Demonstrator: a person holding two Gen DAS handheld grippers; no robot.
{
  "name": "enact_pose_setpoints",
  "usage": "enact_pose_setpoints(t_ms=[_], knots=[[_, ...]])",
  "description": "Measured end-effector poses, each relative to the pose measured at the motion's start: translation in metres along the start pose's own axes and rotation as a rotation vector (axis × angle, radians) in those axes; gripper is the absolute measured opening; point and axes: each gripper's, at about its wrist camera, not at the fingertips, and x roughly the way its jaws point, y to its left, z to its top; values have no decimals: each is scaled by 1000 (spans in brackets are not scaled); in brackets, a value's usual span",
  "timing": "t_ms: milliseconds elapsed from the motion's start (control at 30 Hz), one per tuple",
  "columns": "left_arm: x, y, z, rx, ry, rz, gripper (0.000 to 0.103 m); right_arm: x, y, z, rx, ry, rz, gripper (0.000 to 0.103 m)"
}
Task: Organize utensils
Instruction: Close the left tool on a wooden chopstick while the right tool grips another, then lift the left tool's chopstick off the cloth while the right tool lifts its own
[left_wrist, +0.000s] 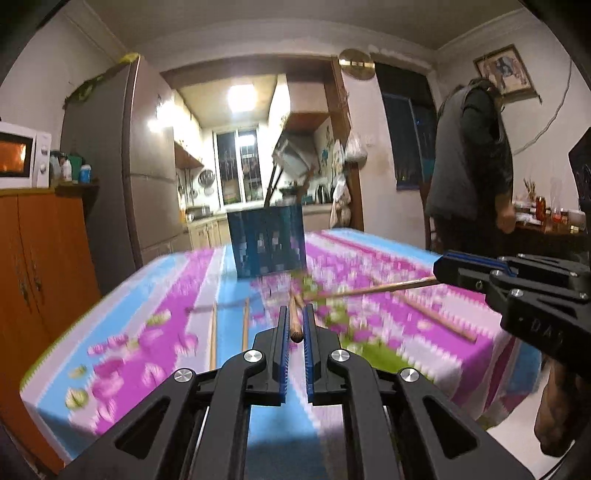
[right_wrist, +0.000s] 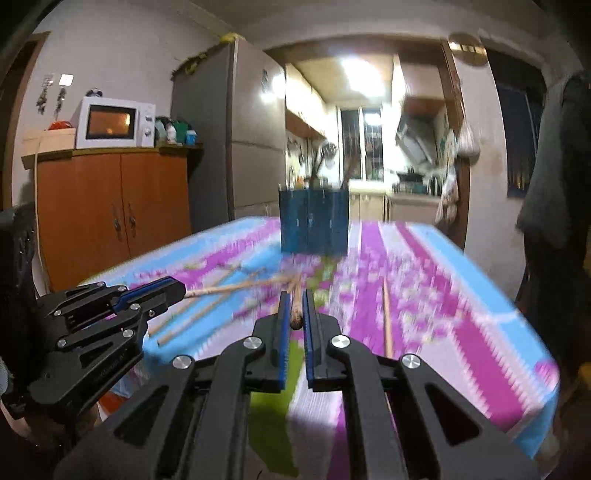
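Observation:
A dark blue utensil holder (left_wrist: 266, 242) stands at the far side of the table, with a few handles sticking out; it also shows in the right wrist view (right_wrist: 314, 221). My left gripper (left_wrist: 295, 325) is shut on the end of a wooden chopstick (left_wrist: 294, 321). My right gripper (right_wrist: 295, 314) is shut on another wooden chopstick (right_wrist: 295, 314); it shows from the side in the left wrist view (left_wrist: 443, 267), its chopstick (left_wrist: 373, 290) pointing left. Both chopsticks cross above the table. My left gripper (right_wrist: 177, 290) shows in the right wrist view.
Loose chopsticks lie on the pink, blue and white tablecloth (left_wrist: 424, 314): two on the left (left_wrist: 213, 332), one on the right (left_wrist: 439, 321). A person (left_wrist: 472, 166) stands at the far right. An orange cabinet (right_wrist: 110, 214) with a microwave (right_wrist: 114, 123) stands left.

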Motion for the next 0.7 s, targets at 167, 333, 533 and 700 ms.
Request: enact_pose_setpoints(t_ms=[167,333,533,700], knots=[[-5,-1,35,29,-86,-13,8,-3,-4,42,-61,-63,20,5],[1,-2,61,47,-134,-28,8,6,-13,80,-95,-84,43,5],[3,23,63,-8,-78,-19,8,12,-27,89,-79,-64,37,5],[-15,27,18,20,26,-34,9,0,-28,66,-34,-35,40,5]])
